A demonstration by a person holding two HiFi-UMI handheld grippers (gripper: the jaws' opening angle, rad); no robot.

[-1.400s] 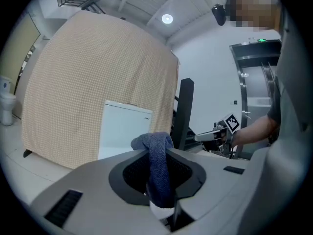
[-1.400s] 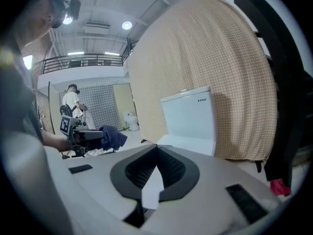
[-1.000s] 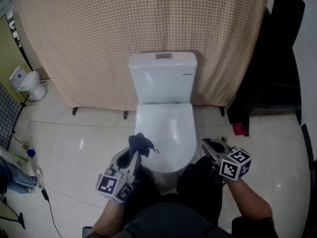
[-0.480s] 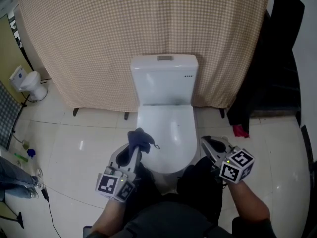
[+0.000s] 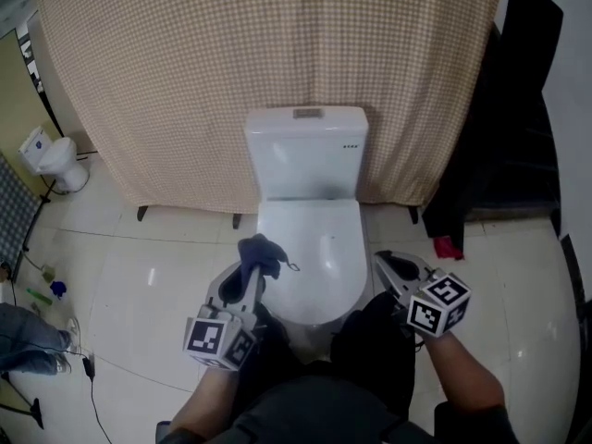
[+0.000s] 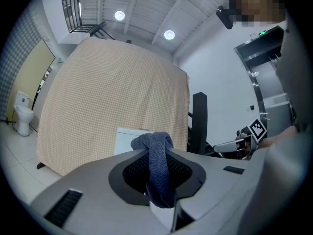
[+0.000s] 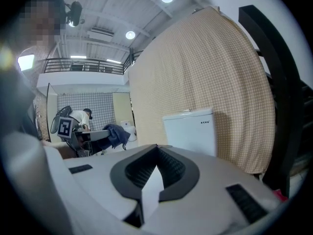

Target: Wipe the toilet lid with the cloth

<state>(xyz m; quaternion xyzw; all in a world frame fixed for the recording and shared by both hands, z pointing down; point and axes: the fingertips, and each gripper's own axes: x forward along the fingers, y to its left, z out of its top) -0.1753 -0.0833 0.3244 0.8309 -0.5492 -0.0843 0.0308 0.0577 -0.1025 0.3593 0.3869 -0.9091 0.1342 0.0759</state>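
While its jaws clamp a dark blue cloth, the left gripper hangs at the white toilet lid's left edge. The right gripper, closed, flanks the opposite edge.

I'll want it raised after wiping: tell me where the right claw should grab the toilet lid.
Probably its front rim, coming from the person's side. The toilet lid lies flat and shut, its back end at the tank, so the rounded front edge looks the free one; the right claw is beside it.
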